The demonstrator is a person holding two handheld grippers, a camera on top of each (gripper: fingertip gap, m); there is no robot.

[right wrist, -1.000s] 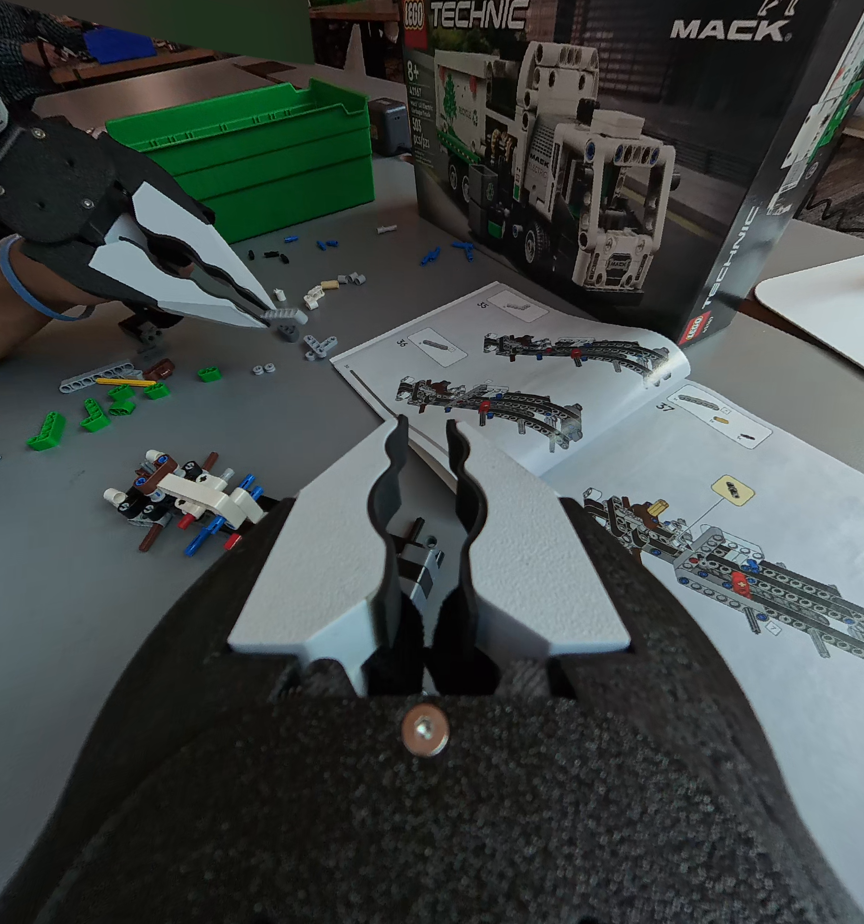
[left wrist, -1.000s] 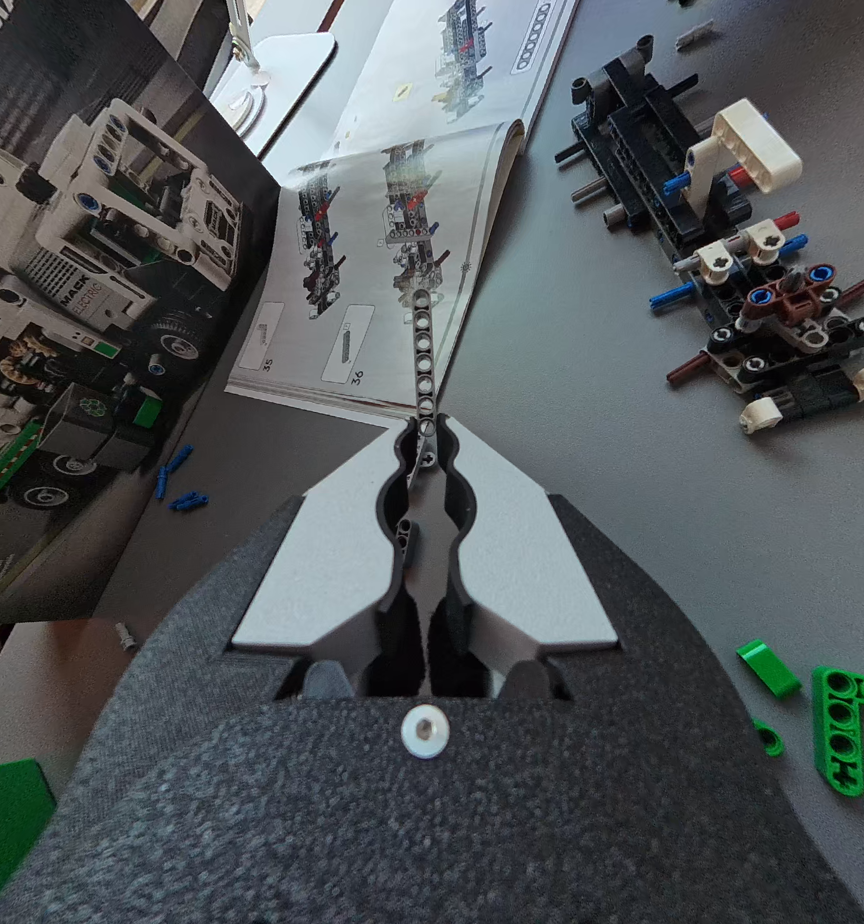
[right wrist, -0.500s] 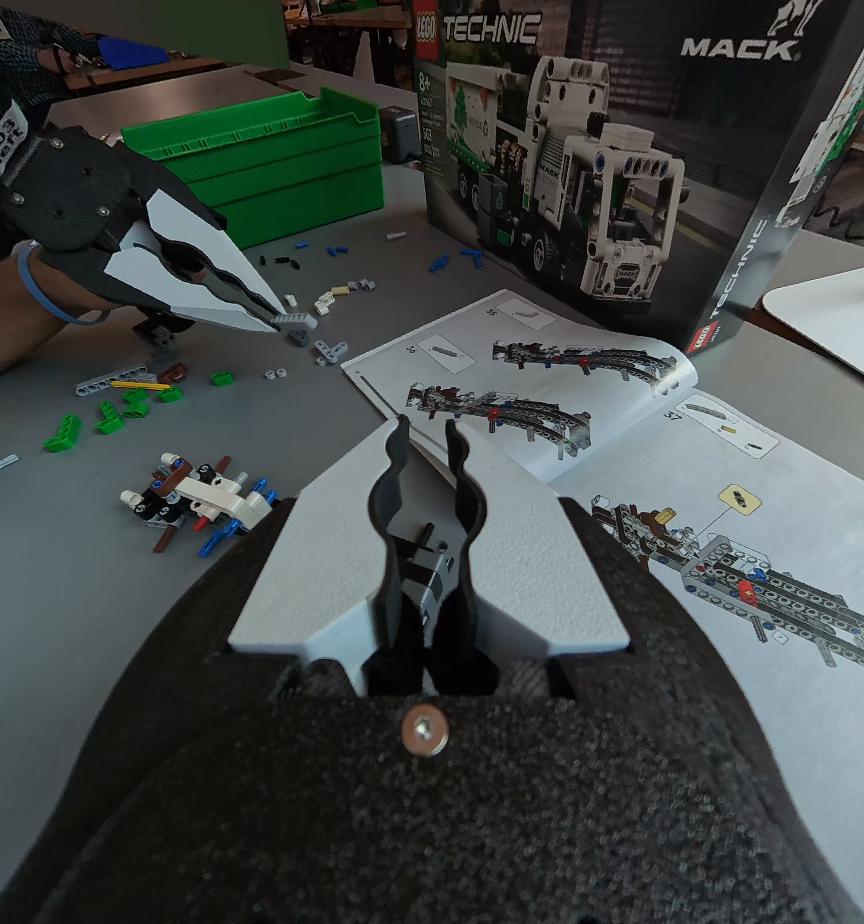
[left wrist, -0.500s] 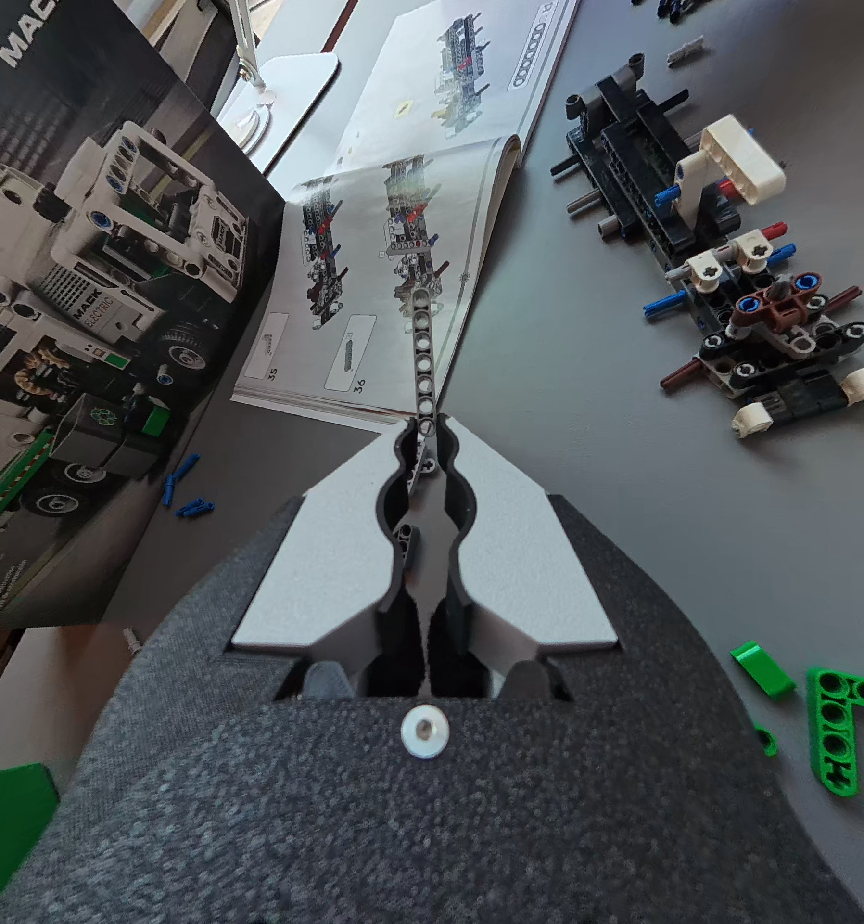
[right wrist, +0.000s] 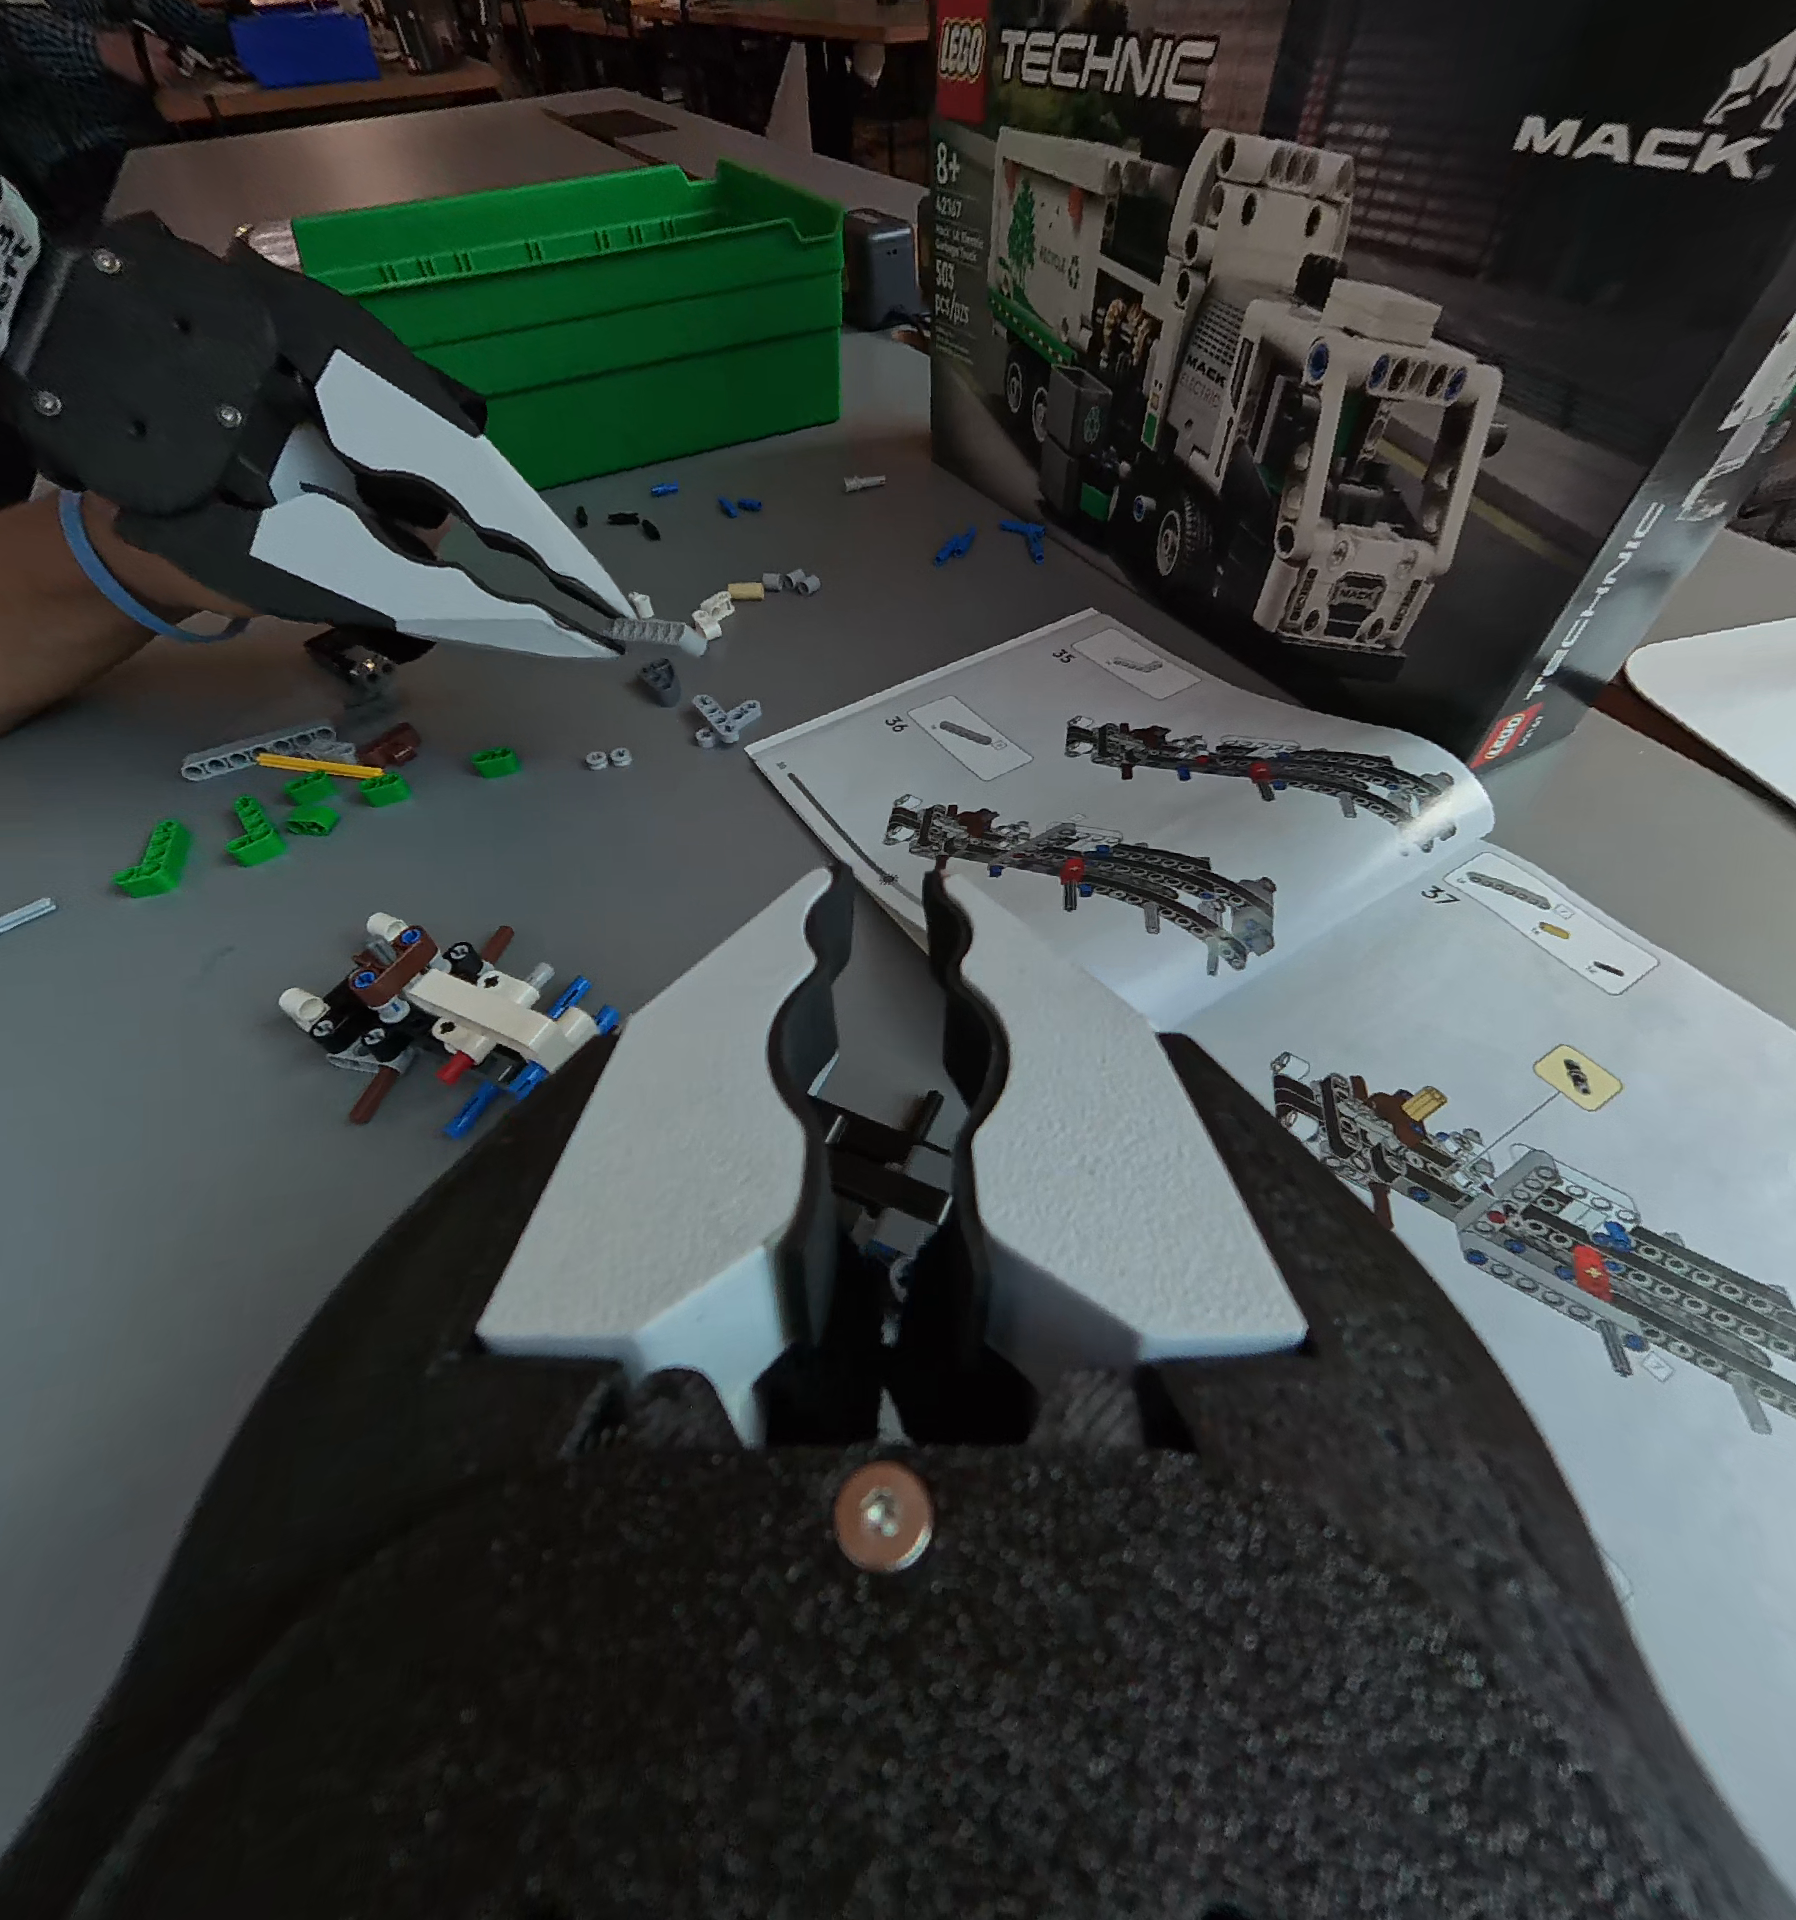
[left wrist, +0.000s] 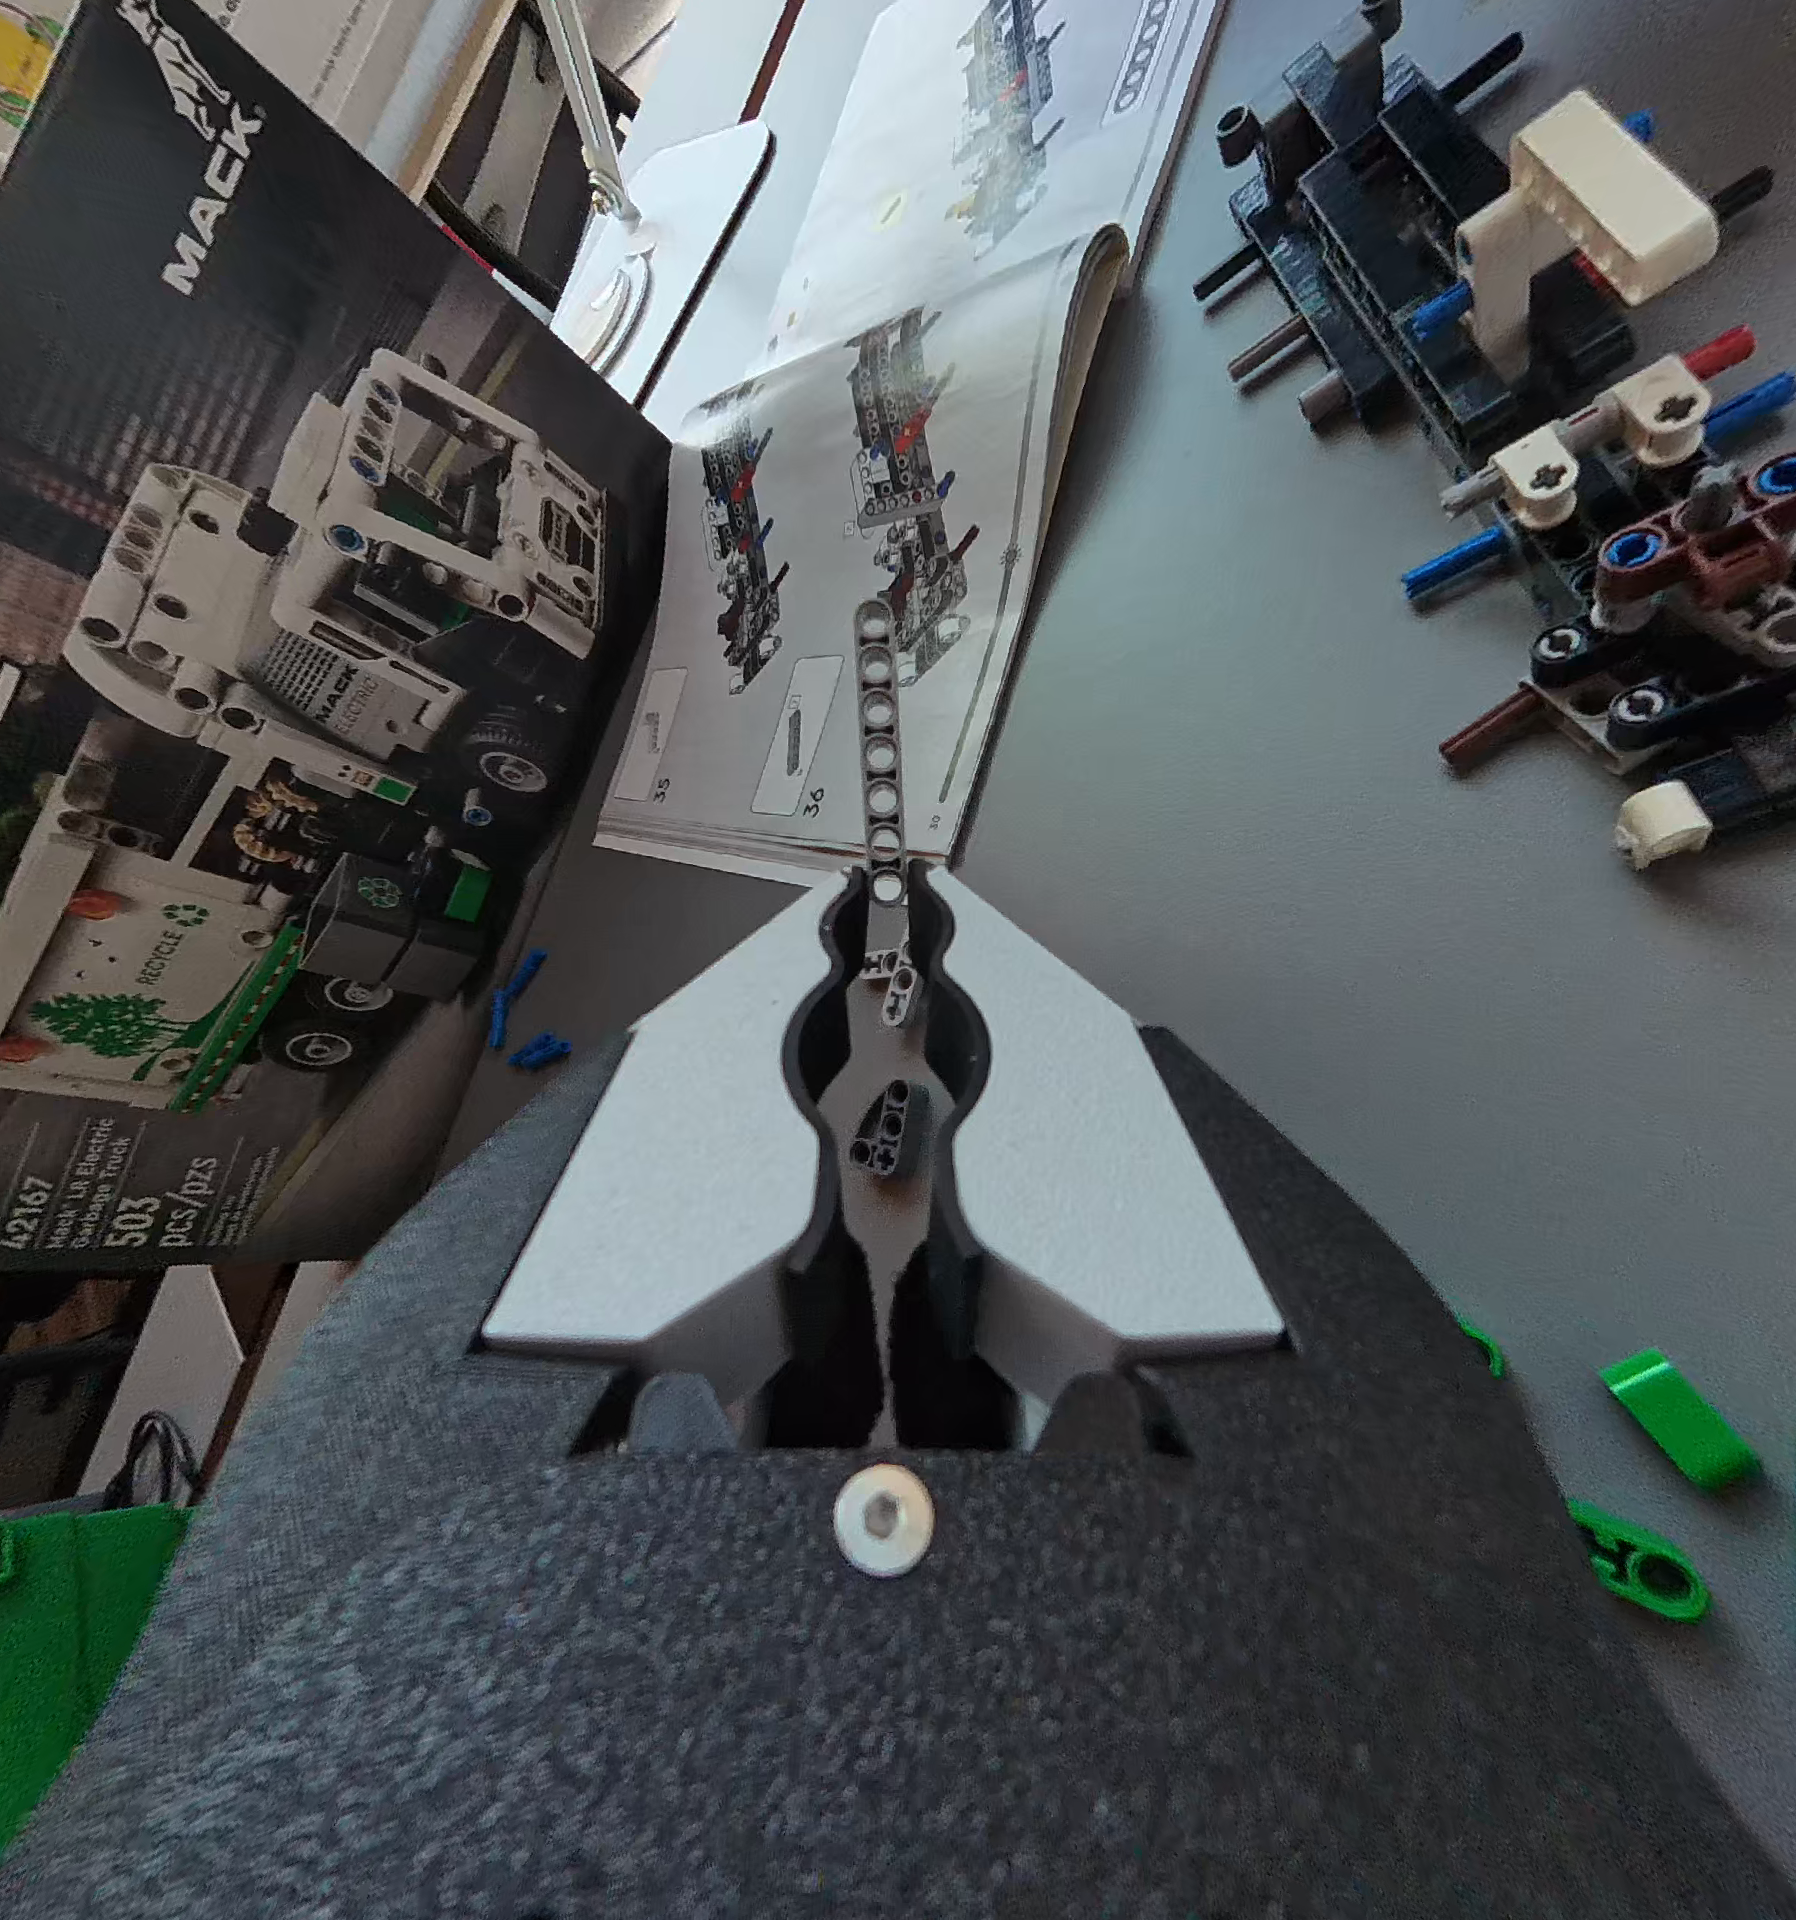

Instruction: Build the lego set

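Left gripper (left wrist: 889,883) first: hold its nearly closed tips pinched square on the near end of the long grey holed beam (left wrist: 878,727), which juts out above the open instruction booklet (left wrist: 987,353), and guard against twist at so short a grip.

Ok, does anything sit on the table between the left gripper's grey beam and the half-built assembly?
Nothing large. The left gripper grips the grey beam above the table; the grey table toward the half-built assembly looks bare. Only two small grey rings lie near that line, seen from the right wrist view.
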